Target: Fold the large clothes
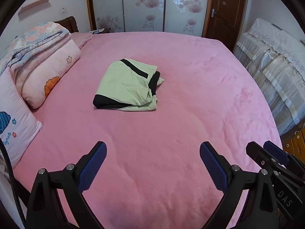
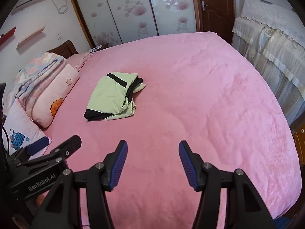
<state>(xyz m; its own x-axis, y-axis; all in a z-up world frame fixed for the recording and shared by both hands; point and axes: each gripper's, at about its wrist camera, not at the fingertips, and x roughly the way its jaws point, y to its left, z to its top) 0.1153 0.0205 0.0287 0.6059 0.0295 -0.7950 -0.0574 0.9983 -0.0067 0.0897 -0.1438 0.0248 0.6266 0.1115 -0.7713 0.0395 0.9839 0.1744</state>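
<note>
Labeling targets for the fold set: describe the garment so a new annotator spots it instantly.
Start at the big bed covered by a pink blanket. Near its middle, right of the stacked pink pillows and floral quilt, lies a folded garment. It is the only pale green item, with black bands, and lies apart from the bedding.
</note>
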